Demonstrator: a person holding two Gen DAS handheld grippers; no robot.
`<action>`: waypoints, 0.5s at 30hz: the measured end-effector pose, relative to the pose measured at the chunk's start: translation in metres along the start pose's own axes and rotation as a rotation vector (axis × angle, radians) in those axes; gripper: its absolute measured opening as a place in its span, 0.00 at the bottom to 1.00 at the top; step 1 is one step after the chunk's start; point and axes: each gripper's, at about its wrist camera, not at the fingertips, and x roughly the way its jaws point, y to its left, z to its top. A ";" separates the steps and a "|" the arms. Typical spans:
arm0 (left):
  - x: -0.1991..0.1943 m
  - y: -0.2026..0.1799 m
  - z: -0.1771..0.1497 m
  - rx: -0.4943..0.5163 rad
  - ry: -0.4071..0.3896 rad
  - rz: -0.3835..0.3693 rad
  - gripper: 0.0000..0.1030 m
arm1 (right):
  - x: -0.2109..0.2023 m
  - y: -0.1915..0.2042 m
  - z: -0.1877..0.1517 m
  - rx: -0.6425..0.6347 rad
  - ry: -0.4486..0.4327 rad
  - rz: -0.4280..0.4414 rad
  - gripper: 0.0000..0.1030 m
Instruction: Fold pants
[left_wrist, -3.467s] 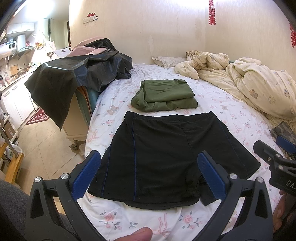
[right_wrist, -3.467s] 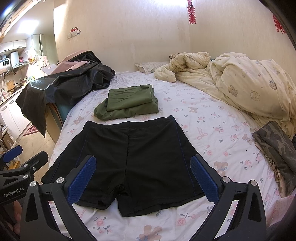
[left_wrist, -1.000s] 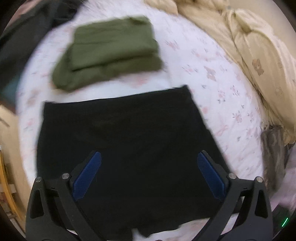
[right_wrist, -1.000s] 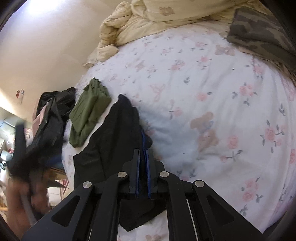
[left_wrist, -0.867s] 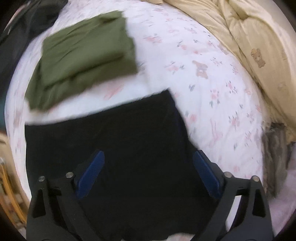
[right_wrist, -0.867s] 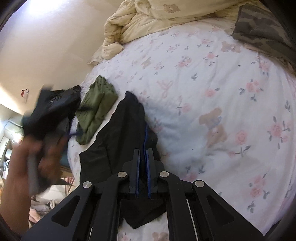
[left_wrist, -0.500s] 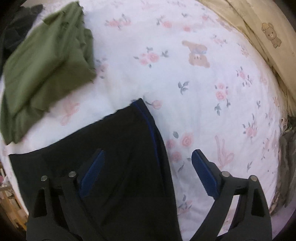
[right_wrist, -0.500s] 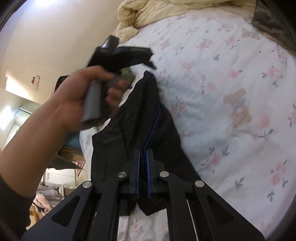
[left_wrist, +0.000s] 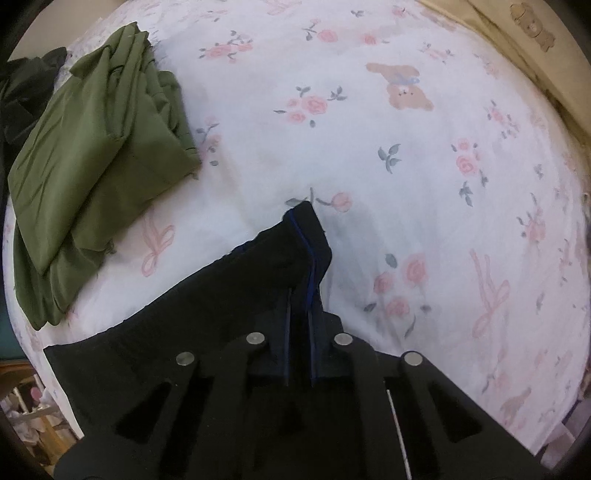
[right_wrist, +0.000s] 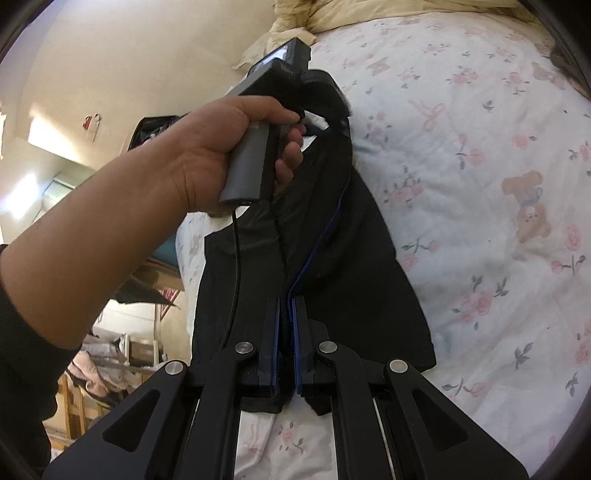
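Left wrist view: left gripper (left_wrist: 299, 332) clamped on the waistband corner of the black fabric shorts with blue piping (left_wrist: 207, 317). Right gripper (right_wrist: 284, 343) likewise pinches the hem ahead of its jaws. Lift both corners evenly (fabric taut between them), carrying across the floral bedsheet (left_wrist: 424, 155).

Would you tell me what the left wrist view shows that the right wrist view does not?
Only the left wrist view shows the folded green garment lying apart from the shorts. Only the right wrist view shows the person's left hand gripping its tool's handle, and the wall. Both show the black shorts on the floral sheet, each gripper, left gripper and right gripper, shut on the shorts' fabric.
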 end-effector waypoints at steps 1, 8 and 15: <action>-0.014 0.013 -0.001 0.005 -0.015 0.002 0.05 | 0.001 0.006 -0.001 -0.023 0.002 0.006 0.05; -0.067 0.073 -0.023 -0.089 -0.093 -0.071 0.05 | 0.015 0.047 -0.017 -0.185 0.023 0.082 0.05; -0.096 0.144 -0.071 -0.170 -0.156 -0.095 0.05 | 0.040 0.114 -0.050 -0.374 0.092 0.137 0.05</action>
